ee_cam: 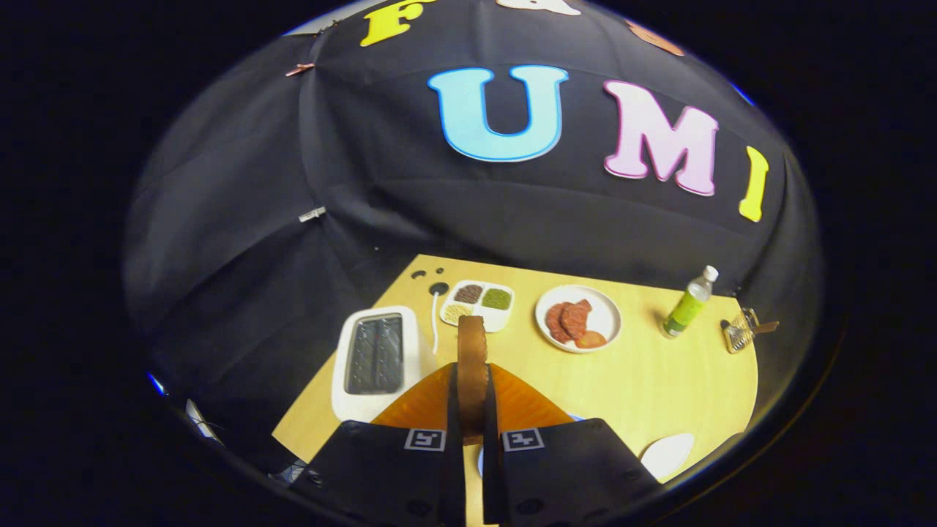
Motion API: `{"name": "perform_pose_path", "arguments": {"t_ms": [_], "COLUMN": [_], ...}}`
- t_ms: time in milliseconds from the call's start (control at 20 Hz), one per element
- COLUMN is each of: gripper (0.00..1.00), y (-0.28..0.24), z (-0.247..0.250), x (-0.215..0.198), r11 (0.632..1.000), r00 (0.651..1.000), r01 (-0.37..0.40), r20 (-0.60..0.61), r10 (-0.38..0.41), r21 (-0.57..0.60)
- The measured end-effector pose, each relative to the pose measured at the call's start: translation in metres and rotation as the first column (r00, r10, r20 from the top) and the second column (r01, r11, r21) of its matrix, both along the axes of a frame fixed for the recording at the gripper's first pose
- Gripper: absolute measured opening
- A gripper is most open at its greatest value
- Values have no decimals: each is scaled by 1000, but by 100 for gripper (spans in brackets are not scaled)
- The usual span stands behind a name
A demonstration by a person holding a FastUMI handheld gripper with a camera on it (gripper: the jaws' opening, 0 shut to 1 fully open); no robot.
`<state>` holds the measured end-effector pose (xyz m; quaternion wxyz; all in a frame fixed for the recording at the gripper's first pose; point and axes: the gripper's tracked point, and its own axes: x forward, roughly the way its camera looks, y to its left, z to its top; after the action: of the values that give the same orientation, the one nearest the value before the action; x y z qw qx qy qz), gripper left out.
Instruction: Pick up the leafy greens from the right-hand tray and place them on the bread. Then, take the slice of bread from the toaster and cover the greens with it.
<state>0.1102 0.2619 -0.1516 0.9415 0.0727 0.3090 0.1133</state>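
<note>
Wooden table (659, 380) is carrying a white toaster (377, 359) whose slots are looking empty, while the gripper (472, 395) is holding its fingers clamped on the upright slice of bread (472, 359), lifted above it; covering is remaining, and the greens are probably hidden below.

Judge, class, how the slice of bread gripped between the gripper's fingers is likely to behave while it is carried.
The slice of bread stands upright on edge without sagging, so it is probably stiff, toasted. The gripper pinches it by its faces with both fingers, so it seems light. Its browned crust suggests that a harder squeeze may crumble it.
</note>
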Motion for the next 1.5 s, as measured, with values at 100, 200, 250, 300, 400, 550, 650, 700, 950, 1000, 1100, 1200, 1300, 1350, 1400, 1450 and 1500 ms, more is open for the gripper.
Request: {"name": "perform_pose_path", "arguments": {"t_ms": [100, 200, 250, 300, 400, 550, 650, 700, 950, 1000, 1100, 1200, 1300, 1350, 1400, 1450, 1500], "gripper": [14, 14, 14, 14, 14, 14, 14, 14, 14, 14, 17, 29, 42, 47, 53, 56, 60], "y": [-20, -37, -44, -48, -55, -54, -51, -51, -70, -74, -88, -101, -110, -113, -116, -120, -124], "z": [-24, -50, -63, -72, -94, -122, -135, -141, -174, -179, -188, -197, -205, -207, -210, -212, -215], "x": [-12, -25, -30, -36, -43, -45, -43, -43, -43, -43, -43, -46, -49, -51, -53, -56, -58], "r11": [999, 995, 992, 989, 982, 962, 951, 948, 940, 938, 939, 947, 955, 958, 961, 964, 967], "r00": [998, 992, 989, 984, 974, 954, 946, 944, 933, 930, 925, 924, 924, 926, 927, 928, 930], "r01": [50, 102, 124, 146, 189, 259, 281, 289, 311, 314, 319, 307, 289, 279, 272, 261, 251], "r20": [-36, -70, -85, -102, -130, -182, -202, -208, -238, -247, -255, -269, -279, -283, -285, -287, -289], "r10": [-50, -102, -123, -146, -185, -240, -253, -258, -272, -273, -281, -273, -261, -251, -246, -236, -229], "r21": [-1, -3, -2, 2, 16, 89, 127, 136, 143, 145, 126, 94, 67, 63, 57, 50, 42]}}
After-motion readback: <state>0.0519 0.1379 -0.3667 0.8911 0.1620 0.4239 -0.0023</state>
